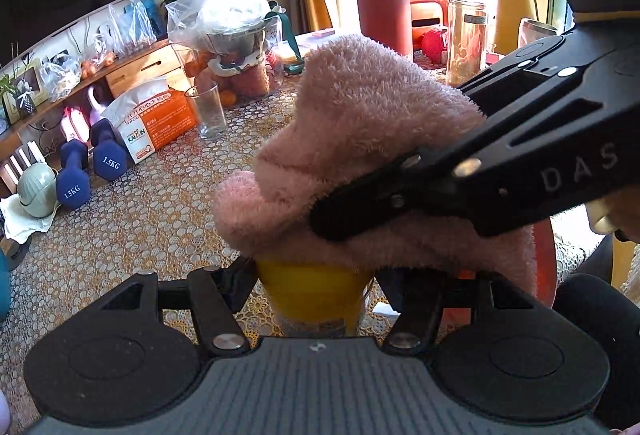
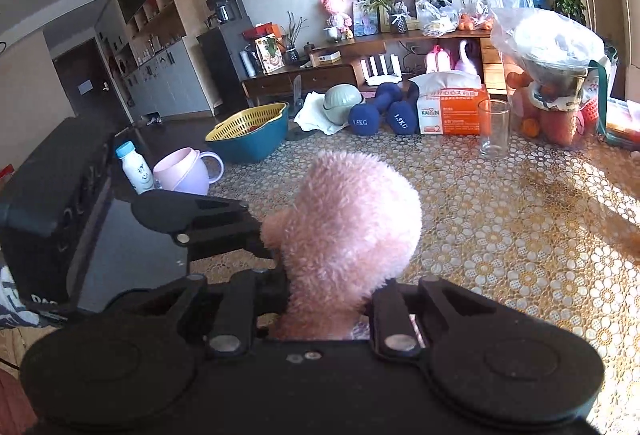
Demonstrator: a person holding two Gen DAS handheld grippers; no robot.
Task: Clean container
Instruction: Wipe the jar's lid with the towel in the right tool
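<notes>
Container [image 1: 316,295], one, apparently gripped, one cloth [image 1: 360,139]

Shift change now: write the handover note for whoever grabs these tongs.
Left tongs: shut on the yellow container, held just above the table.
Right tongs: shut on the pink cloth, which is pressed over the container's mouth.
Done: cloth and container brought together.
Left: finish wiping it; how clean it is cannot be told, since the cloth hides the opening. Then set both down.
</notes>
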